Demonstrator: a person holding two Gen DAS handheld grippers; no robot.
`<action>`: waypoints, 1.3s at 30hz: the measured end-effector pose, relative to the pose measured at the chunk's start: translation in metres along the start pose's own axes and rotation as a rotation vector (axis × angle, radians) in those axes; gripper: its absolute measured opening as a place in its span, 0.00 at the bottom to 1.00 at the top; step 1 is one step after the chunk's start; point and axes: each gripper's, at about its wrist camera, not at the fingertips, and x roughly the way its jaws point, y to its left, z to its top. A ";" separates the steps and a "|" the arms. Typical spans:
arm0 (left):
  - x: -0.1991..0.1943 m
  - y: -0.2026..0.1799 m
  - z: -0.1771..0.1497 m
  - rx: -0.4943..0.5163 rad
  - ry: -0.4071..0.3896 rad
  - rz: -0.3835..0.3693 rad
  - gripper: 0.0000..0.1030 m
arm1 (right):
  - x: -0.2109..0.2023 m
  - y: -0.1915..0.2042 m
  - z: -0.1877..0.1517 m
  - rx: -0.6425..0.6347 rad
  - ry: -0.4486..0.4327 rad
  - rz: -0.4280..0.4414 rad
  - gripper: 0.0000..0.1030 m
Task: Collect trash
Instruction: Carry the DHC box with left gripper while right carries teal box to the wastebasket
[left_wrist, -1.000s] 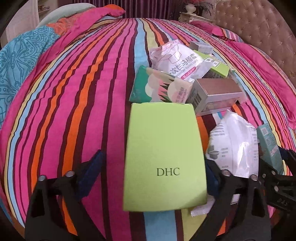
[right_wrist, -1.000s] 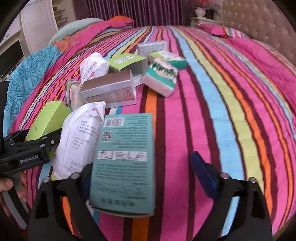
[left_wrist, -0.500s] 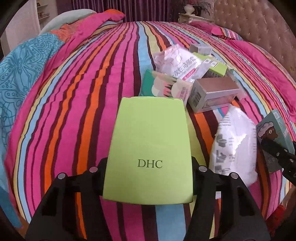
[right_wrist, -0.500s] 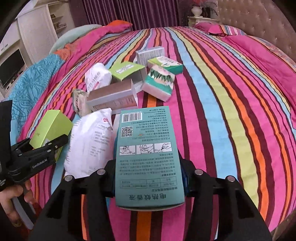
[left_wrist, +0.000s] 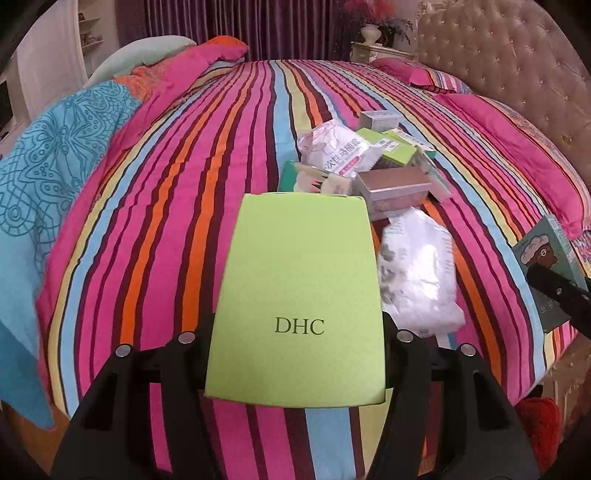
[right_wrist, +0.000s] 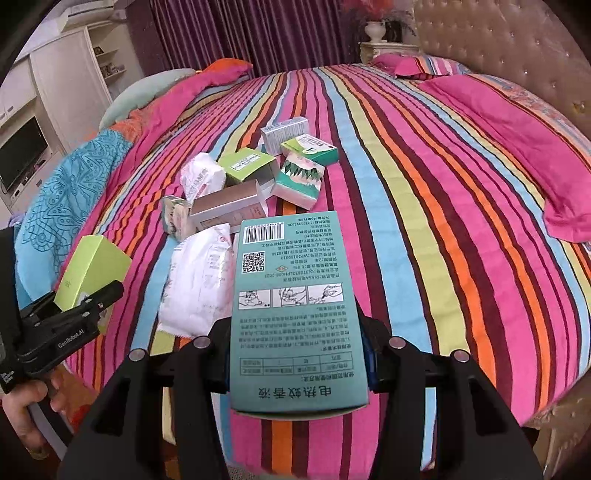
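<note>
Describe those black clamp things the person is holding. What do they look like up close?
Each gripper, left and right, is matte black plastic: two angular fingers dotted with round silver fasteners. The right one has blue pads. From the right wrist view, the left gripper's body shows white "GenRobot.AI" lettering, gripped by a bare hand.

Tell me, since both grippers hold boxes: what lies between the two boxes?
A white plastic packet lies between the green DHC box and teal box, in the right wrist view.

A striped bedspread (right_wrist: 424, 206) covered the bed, a tufted headboard (right_wrist: 517, 44) behind, and what looked like a television (right_wrist: 22, 155) stood left.
</note>
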 end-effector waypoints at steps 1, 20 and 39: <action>-0.004 -0.001 -0.003 0.002 -0.001 -0.001 0.56 | -0.003 0.001 -0.002 0.002 0.002 0.002 0.46; -0.069 -0.009 -0.118 0.061 0.063 -0.048 0.56 | -0.049 0.019 -0.104 0.016 0.122 0.090 0.46; -0.017 -0.028 -0.239 0.012 0.411 -0.174 0.56 | 0.000 0.017 -0.211 0.220 0.468 0.164 0.46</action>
